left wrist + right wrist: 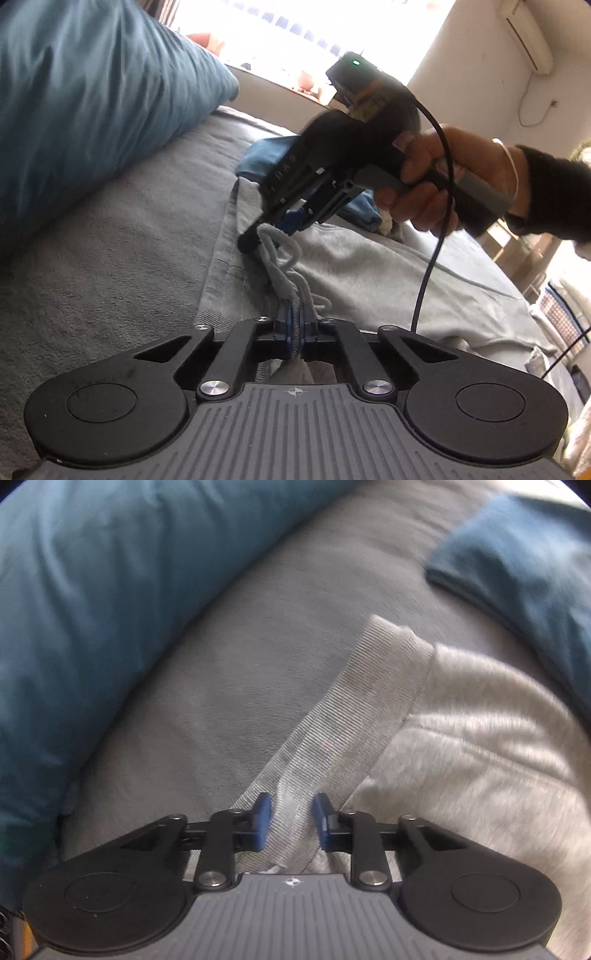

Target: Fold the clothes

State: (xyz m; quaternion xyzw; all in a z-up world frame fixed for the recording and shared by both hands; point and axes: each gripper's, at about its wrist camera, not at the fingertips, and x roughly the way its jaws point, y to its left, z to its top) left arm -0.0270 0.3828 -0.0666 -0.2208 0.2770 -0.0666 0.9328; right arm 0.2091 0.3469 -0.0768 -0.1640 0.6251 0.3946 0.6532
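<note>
1. On the bed point(110, 266), grey sweatpants point(480, 738) lay beside the teal pillow point(92, 609).
2. My left tongs point(295, 332) pinched the waistband point(343, 716).
3. My right tongs point(291, 821) were spread, straddling it.

You have a grey fleecy blanket point(110, 258) spread across the bed as your landmark. A big teal-blue cotton pillow point(92, 92) lies along its left edge. Beyond its far edge you see a bright window point(295, 29), and a white wall air-conditioner point(528, 37) hangs high on the wall beyond its right end.
</note>
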